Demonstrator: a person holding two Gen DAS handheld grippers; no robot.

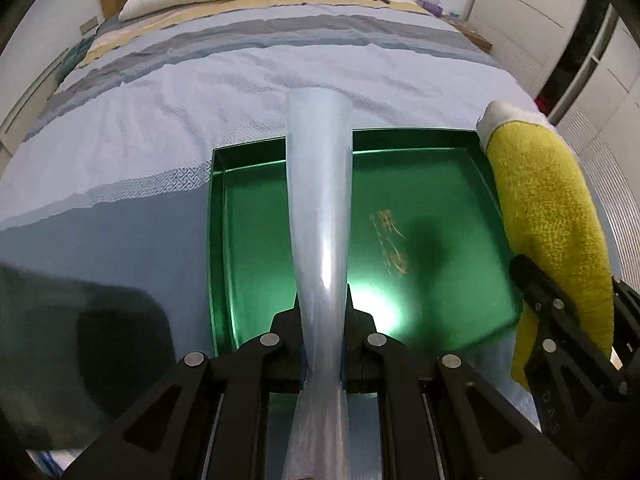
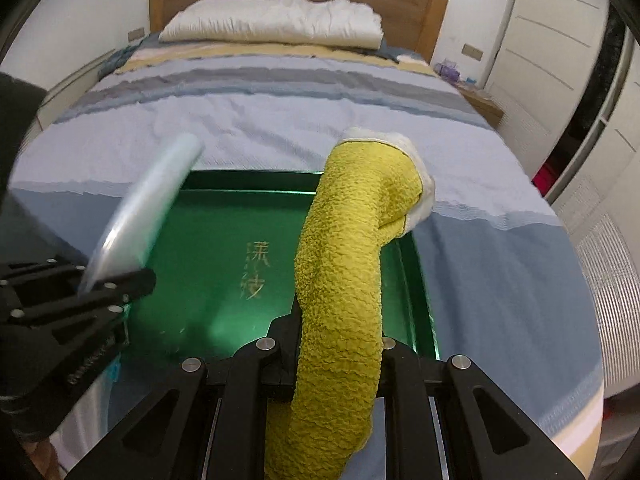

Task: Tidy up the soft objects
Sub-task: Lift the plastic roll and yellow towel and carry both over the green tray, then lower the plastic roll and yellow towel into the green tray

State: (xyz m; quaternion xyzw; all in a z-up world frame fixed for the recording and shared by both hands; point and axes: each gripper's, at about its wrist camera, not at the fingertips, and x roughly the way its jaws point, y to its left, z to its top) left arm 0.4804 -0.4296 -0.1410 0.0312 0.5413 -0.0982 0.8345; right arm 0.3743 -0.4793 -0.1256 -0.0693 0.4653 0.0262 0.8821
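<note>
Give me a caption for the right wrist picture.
Right hand-held gripper holds a yellow cloth over a green tray on a bed.

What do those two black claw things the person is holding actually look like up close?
Both the left gripper and the right gripper are matt black, built from flat angular arms with triangular cut-outs. Round silver pins sit at the joints, and pale metal rails run beneath. Each ends in two narrow black fingers. No cables or lettering show clearly, and no sleeve can be made out.
</note>
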